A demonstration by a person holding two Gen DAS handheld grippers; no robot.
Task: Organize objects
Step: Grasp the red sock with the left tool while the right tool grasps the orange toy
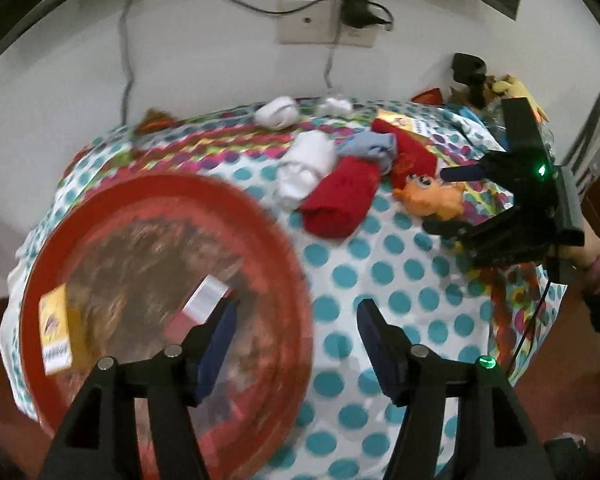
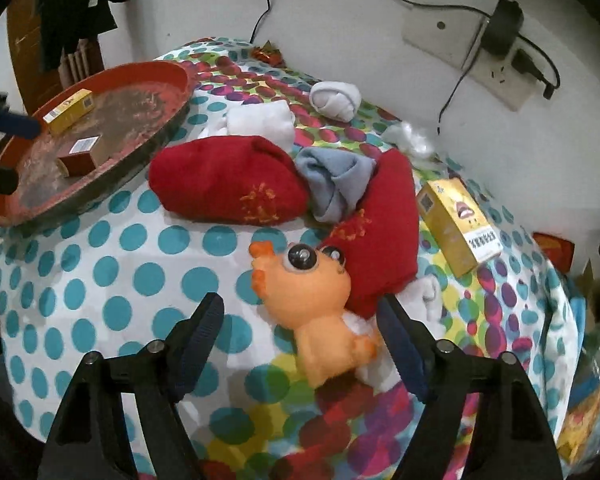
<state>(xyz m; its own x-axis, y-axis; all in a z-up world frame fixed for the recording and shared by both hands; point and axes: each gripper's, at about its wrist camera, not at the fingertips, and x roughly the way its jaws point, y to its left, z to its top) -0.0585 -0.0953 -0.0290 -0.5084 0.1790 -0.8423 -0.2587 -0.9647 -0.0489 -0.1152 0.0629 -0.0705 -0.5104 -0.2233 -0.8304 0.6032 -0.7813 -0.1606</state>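
Tray (image 1: 284, 264), red and round, lies under the left gripper (image 1: 296, 344), whose fingers stand wide with nothing between them; a yellow box (image 1: 56, 328) sits in it left of the left finger, and a dark red box (image 1: 196, 308) just beyond that fingertip. Rolled red socks (image 2: 228, 180), a grey one (image 2: 332, 184) and white ones (image 2: 260, 120) lie farther ahead on the dotted cloth (image 2: 140, 272). Right gripper (image 2: 300, 312) is spread wide around an orange toy (image 2: 316, 304), which lies near the right finger; contact with the pads is unclear. Another yellow box (image 2: 456, 228) lies beyond the right finger.
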